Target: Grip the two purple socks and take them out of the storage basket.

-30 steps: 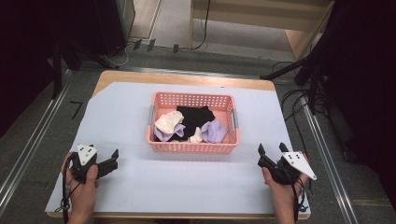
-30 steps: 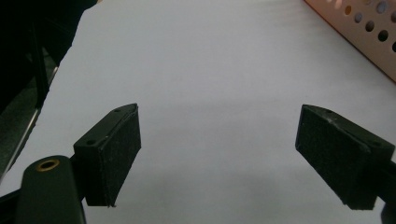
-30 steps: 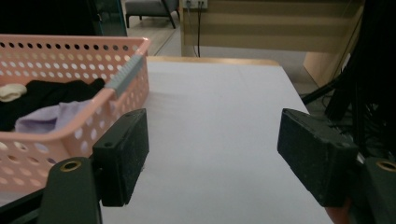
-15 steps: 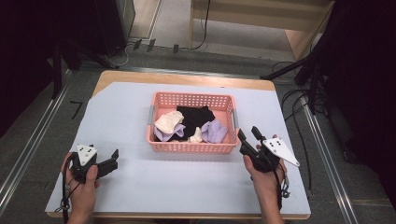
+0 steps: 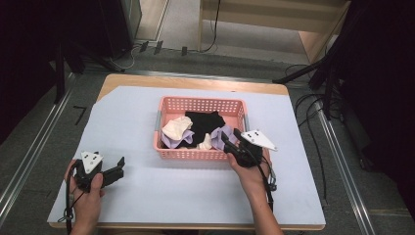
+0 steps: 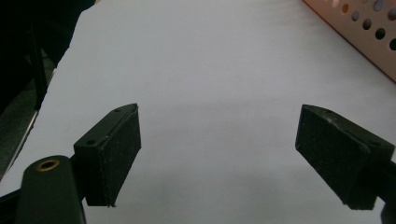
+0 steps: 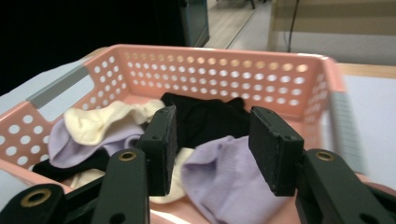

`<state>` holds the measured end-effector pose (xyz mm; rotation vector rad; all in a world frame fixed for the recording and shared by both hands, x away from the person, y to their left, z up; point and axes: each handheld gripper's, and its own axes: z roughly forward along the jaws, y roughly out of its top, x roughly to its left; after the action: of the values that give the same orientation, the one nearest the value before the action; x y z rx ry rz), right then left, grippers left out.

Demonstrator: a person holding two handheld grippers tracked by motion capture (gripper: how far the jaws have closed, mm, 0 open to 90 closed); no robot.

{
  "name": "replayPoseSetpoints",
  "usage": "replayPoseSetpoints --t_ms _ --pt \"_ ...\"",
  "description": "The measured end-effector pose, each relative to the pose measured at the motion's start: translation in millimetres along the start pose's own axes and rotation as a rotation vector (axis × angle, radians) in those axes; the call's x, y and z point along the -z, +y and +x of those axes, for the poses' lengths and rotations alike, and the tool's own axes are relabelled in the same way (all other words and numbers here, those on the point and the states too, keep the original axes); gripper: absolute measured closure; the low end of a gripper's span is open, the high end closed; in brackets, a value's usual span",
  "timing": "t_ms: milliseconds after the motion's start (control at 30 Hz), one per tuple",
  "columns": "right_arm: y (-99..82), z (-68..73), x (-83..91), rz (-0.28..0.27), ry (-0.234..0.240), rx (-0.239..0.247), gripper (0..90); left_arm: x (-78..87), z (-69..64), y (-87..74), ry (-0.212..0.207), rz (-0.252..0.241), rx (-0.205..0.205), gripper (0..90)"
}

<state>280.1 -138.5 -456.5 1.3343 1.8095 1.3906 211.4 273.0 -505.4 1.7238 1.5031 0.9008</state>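
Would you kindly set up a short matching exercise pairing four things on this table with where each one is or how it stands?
Things:
1. left gripper
2. right gripper
3. black sock
4. pink basket

Places or states:
A. middle of the basket, toward its far wall
B. jaws wide apart over bare white sheet
C. poised at the basket's near rim, over a purple sock
D. centre of the table, holding the socks

Pairs: 1-B, 2-C, 3-A, 4-D

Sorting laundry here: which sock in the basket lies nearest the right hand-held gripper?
The lilac knit sock at the basket's near right corner, directly beneath the right hand-held gripper; the others lie farther left.
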Motion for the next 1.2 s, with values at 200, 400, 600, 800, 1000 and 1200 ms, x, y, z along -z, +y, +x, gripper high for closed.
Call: replayPoseSetpoints --t_ms 200,400,600,800,1000,1200 --pt "1.5 15.5 -22.9 0.053 0.015 0.022 53.4 0.0 0.0 0.0 0.000 0.000 0.000 15.2" --pt "5.1 28.7 -40.9 0.123 -0.049 0.007 56.4 0.0 0.0 0.1 -0.002 0.002 -0.004 15.2" --pt "8.1 38.2 -54.2 0.153 -0.037 0.017 57.1 -0.2 -0.1 0.1 0.000 0.002 -0.006 15.2" --pt "6.8 44.9 -66.8 0.170 -0.017 -0.002 59.5 -0.3 -0.4 0.1 0.000 0.003 -0.007 15.2" --pt "7.4 50.0 -78.4 0.195 -0.036 -0.021 61.6 -0.5 -0.3 0.2 0.000 0.005 -0.007 15.2" --pt "5.5 53.7 -90.8 0.242 -0.082 -0.021 62.7 -0.7 -0.3 0.3 -0.001 0.005 -0.010 15.3"
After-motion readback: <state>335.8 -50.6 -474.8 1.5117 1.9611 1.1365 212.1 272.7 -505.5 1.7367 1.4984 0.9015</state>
